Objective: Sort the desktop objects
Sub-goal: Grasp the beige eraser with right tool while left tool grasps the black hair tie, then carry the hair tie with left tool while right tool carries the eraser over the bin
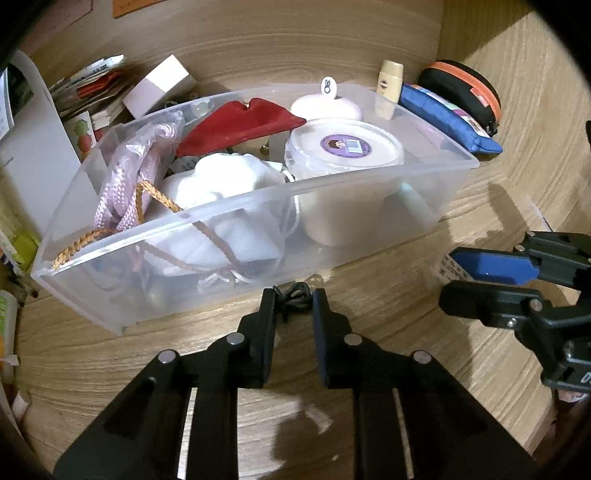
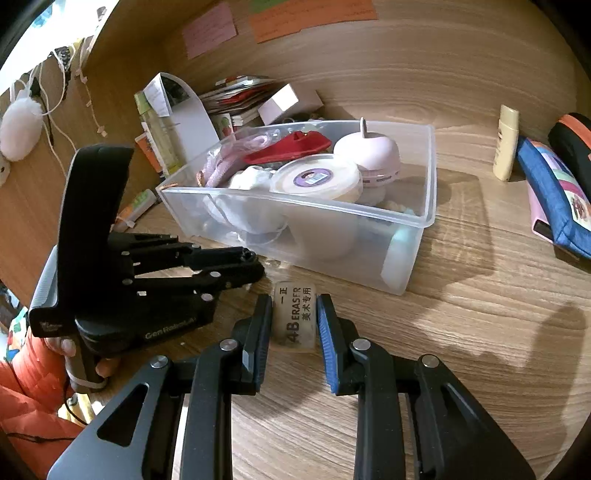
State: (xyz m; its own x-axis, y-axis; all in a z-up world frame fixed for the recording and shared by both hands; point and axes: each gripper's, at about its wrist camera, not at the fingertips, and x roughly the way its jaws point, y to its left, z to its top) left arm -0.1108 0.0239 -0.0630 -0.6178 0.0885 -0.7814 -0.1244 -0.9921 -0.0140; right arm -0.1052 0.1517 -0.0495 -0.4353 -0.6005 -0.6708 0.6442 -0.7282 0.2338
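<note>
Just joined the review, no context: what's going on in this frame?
A person is sorting desk clutter with two handheld grippers. The left gripper is shut on a small black tangled cord lying on the desk just in front of the clear plastic bin. The right gripper is shut on a white eraser beside it.

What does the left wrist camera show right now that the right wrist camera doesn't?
Only the left wrist view: the small black tangled cord pinched in the left gripper, just in front of the clear bin.

Only the right wrist view: the eraser clamped in the right gripper, the sticky notes on the wall, and the hand gripping the left gripper's handle.

Both: the bin with the round tub, the red pouch, the yellow bottle and the blue pouch.
</note>
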